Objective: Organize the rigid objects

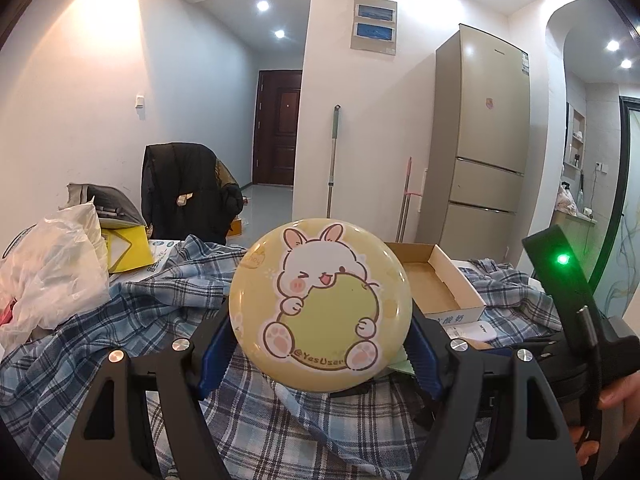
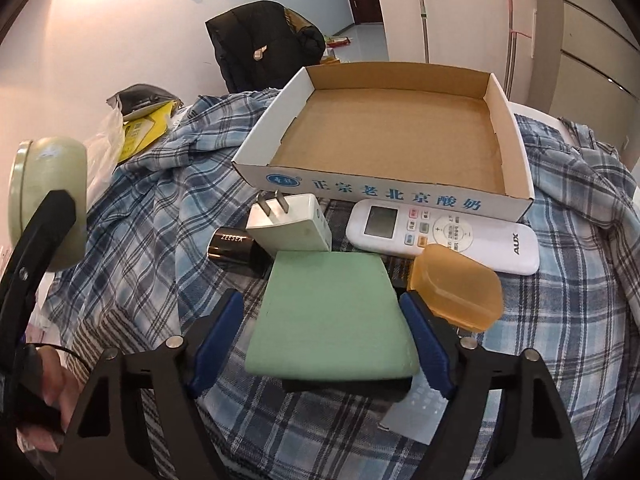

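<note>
Left claw (image 1: 320, 344) grips a round yellow bunny-print tin (image 1: 320, 304) above the plaid-covered tabletop (image 2: 560, 280); right claw (image 2: 324, 328) straddles a flat green rectangular box (image 2: 332, 316), contact unclear, near an empty cardboard tray (image 2: 384, 192).

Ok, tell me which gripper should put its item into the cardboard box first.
Left, probably. The left gripper already holds the round rabbit tin clear of the cloth, and the empty cardboard box is near. The right gripper only straddles the green block, which lies on the cloth, apparently ungripped.
</note>
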Demonstrator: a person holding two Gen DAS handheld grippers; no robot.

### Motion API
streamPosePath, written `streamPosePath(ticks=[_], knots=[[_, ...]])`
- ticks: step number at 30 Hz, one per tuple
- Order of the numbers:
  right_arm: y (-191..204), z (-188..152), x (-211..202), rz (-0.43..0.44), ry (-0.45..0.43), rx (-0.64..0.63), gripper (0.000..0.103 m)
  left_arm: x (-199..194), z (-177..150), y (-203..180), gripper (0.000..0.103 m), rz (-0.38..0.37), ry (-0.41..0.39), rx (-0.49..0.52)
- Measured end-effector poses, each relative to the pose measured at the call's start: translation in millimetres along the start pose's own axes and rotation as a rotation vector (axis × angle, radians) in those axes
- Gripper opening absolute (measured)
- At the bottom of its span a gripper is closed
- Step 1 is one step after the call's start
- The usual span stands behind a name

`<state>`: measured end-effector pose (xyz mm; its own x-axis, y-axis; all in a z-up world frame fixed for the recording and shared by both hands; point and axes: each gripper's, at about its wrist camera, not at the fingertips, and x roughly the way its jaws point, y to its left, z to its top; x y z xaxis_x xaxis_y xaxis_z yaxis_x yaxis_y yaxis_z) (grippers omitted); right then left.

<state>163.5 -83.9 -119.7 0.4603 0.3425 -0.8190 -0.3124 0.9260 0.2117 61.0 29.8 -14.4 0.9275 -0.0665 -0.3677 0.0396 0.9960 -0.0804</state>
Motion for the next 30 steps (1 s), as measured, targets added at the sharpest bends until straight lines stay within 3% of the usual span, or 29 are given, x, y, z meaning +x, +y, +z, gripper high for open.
streamPosePath(ticks=[2,7,13,23,25,26,27,30], knots=[[0.7,0.3,4.1,-0.025,0.018,-0.009,0.068,0.3,-0.3,-0.6,0.077,0.000,0.003,-0.003],[6.6,-10.6,-7.8,-0.043,-0.021,-0.064,0.068,0.7,-0.9,1.2,0.077,0.001,0.008,-0.015],[19.6,-47.3,-27.7,-0.184,-0.130,-0.213,0.068,0.5,-0.3,3.0,0.077,-0.009,0.012,-0.030],[9.3,-44.0,-23.2,-0.153,-0.124,-0.170,0.069,3.2,-0.1,3.6,0.077,-0.005,0.020,-0.028],[7.0,-45.2,-20.5,-0.143,-0.103,-0.153,0.059,3.1,0.0,3.5,0.077,-0.004,0.019,-0.026],[4.8,-45.4,-18.6,-0.160,-0.095,-0.143,0.040,3.6,-0.2,3.4,0.077,-0.004,0.020,-0.023],[2.7,-45.6,-17.4,-0.167,-0.087,-0.134,0.031,4.0,-0.9,3.5,0.077,-0.005,0.021,-0.020],[-2.9,-45.1,-16.0,-0.124,-0.060,-0.119,0.033,4.0,-1.7,3.0,0.077,-0.009,0.020,-0.016]])
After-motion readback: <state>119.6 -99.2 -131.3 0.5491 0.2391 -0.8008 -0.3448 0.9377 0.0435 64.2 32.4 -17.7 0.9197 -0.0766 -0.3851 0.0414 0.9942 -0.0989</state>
